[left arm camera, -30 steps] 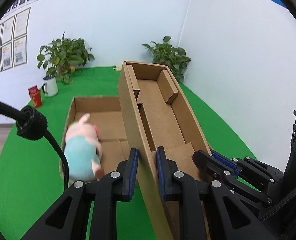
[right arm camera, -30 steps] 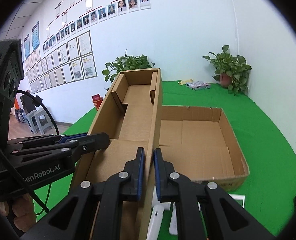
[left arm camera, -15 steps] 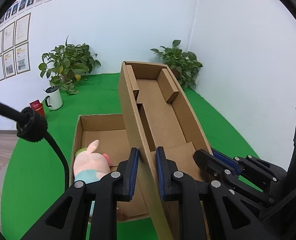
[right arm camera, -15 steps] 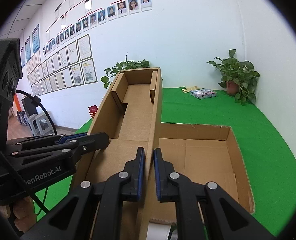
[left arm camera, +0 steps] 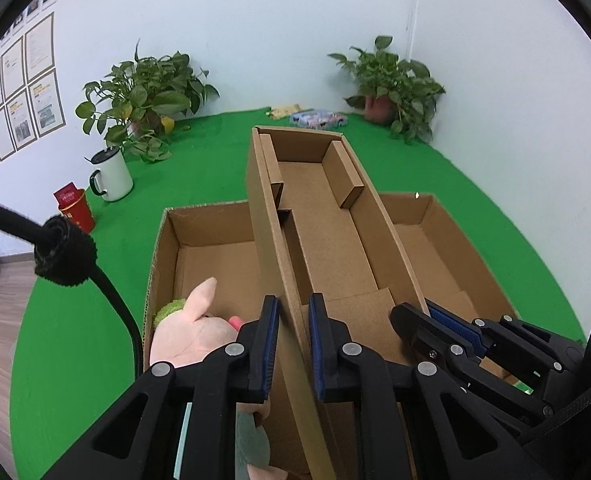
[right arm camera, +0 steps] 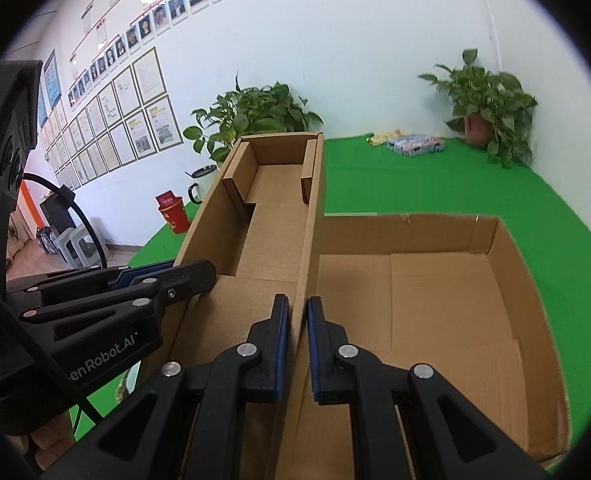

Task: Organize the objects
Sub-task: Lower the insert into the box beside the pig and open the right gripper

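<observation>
Left gripper [left arm camera: 291, 344]: its fingers [left arm camera: 265, 344] are closed almost fully onto the left side wall of the narrow cardboard tray [left arm camera: 323, 232], one pad on each face of the wall, at lower centre of the left wrist view.
Right gripper [right arm camera: 297, 344]: its fingers [right arm camera: 277, 344] are pinched shut on the tray's right side wall, at lower centre of the right wrist view; in the left wrist view this gripper shows at lower right.
Narrow cardboard tray: held between both grippers by its two long walls, open top up, reaching from the bottom centre toward the middle of each frame; small folded cardboard tabs stand inside its far end.
Large cardboard box [right arm camera: 455, 300]: open, lies on the green worktop [left arm camera: 199, 168] beneath and on both sides of the tray; whether the tray touches it cannot be told.
Pig plush toy [left arm camera: 191, 332]: pink, inside the large box at lower left of the left wrist view, partly hidden behind the left fingers.
White mug [left arm camera: 111, 176]: stands on the worktop at left, beside a red container [left arm camera: 75, 208].
Potted plants [left arm camera: 143, 96]: at the far wall, upper left and upper right.
</observation>
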`<state>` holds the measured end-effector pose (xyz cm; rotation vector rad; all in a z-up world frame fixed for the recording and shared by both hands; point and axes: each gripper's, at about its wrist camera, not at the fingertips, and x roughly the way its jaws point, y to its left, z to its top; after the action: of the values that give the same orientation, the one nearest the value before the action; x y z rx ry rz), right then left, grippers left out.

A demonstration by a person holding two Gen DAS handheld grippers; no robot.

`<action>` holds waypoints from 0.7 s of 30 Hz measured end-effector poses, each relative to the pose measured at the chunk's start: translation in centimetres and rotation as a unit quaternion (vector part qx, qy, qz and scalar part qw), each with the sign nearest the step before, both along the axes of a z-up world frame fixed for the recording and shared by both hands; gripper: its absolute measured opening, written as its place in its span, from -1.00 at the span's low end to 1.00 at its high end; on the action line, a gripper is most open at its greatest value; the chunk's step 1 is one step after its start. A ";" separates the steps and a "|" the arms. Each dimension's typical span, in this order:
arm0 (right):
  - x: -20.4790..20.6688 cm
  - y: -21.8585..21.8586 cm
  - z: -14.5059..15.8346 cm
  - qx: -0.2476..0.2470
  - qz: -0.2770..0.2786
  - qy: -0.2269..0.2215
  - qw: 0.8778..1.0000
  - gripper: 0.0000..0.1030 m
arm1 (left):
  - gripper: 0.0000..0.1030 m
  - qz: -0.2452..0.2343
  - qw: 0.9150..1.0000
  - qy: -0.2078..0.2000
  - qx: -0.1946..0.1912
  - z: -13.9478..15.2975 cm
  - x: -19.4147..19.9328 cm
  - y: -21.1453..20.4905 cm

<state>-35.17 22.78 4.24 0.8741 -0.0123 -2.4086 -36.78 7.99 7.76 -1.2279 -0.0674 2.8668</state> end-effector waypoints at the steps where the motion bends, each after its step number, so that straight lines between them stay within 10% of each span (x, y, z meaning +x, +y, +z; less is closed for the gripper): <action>1: -0.1 -0.2 -0.6 0.003 0.000 -0.005 1.000 -0.83 | -0.77 -0.001 1.000 -0.003 -0.004 -0.8 -0.1 0.1; 21: -2.4 -1.7 -7.0 0.027 0.011 -0.114 0.993 -0.83 | -0.78 0.005 0.995 -0.093 -0.038 -10.9 -1.0 0.3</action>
<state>-37.58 21.04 -2.74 1.1635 -0.0230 -2.2859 -37.82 8.32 -3.18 -1.5086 0.0330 2.7783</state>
